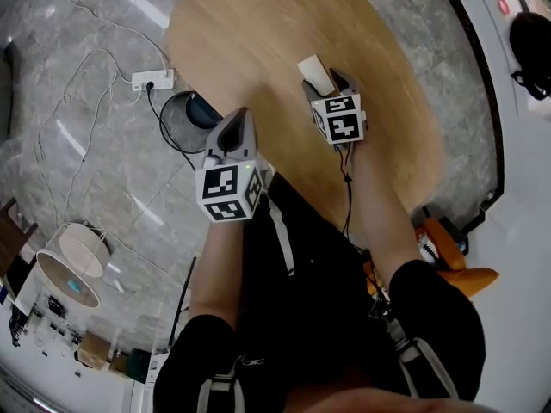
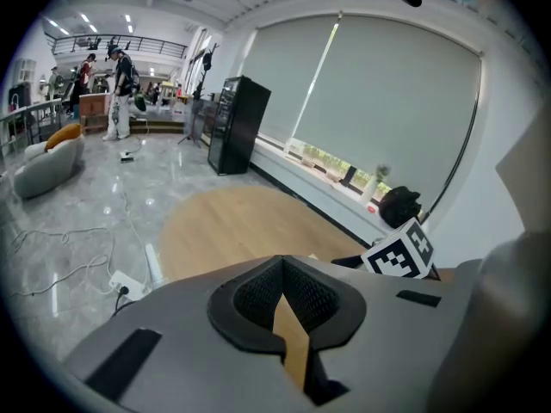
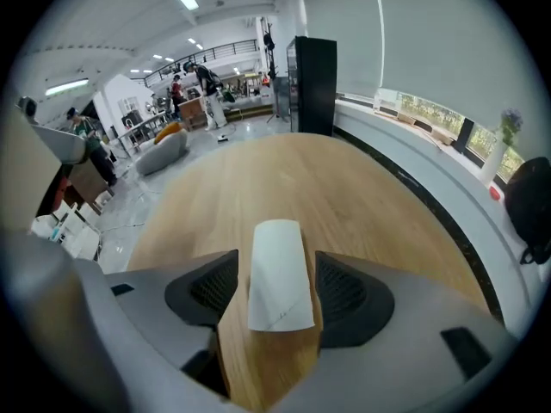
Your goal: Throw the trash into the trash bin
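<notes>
A white paper tube [image 3: 279,274] lies on the wooden table [image 3: 284,179], pointing away from me. My right gripper [image 3: 277,289] stands open around it, one pad on each side, with a little space left on both sides. In the head view the tube [image 1: 315,71] sticks out past the right gripper [image 1: 328,83] near the table's middle. My left gripper [image 1: 234,126] hovers over the table's near left edge, shut with nothing in it; its own view shows the jaws [image 2: 282,304] closed to a thin slit. The black trash bin [image 1: 183,120] stands on the floor just left of it.
A white power strip [image 1: 153,79] and cables lie on the grey marble floor beyond the bin. A white round lamp [image 1: 73,261] stands far left. An orange object [image 1: 443,248] sits by my right leg. A low ledge [image 3: 430,157] runs along the table's right side.
</notes>
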Available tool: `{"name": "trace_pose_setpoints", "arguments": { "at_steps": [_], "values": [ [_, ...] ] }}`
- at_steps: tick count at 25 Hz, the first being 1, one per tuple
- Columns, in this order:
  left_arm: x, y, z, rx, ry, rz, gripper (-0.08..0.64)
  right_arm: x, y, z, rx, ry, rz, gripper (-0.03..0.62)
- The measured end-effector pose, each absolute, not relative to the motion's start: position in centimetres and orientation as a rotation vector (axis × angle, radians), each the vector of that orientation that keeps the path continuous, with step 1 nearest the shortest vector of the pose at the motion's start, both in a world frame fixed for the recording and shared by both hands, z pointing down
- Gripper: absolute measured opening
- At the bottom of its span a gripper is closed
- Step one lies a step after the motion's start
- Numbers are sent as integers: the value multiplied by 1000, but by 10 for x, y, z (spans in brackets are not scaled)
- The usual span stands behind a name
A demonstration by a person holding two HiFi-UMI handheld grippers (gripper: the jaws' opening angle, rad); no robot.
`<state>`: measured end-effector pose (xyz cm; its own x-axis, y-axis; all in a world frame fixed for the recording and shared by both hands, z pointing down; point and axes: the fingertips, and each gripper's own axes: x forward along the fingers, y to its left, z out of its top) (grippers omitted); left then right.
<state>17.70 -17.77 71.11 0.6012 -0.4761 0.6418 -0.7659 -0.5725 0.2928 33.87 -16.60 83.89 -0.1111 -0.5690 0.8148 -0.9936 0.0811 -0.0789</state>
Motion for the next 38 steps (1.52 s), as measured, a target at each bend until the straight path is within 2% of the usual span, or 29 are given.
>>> {"name": "trace_pose_setpoints", "arguments": {
  "at_steps": [7, 17, 21, 30, 38],
  "values": [
    [158, -177, 721, 2242, -992, 685, 12, 327, -157, 859, 1455, -1690, 892, 238],
    [124, -184, 720, 2224, -1031, 660, 12, 266, -174, 773, 1616, -1865, 806, 204],
    [101, -186, 720, 2191, -1087, 637, 12, 234, -173, 753, 1565, -1908, 678, 199],
    [1, -190, 716, 2092, -1249, 579, 12, 94, -167, 768, 1239, -2036, 590, 193],
    [-117, -163, 741, 1963, -1387, 586, 12, -27, -173, 825, 936, -2057, 459, 193]
  ]
}}
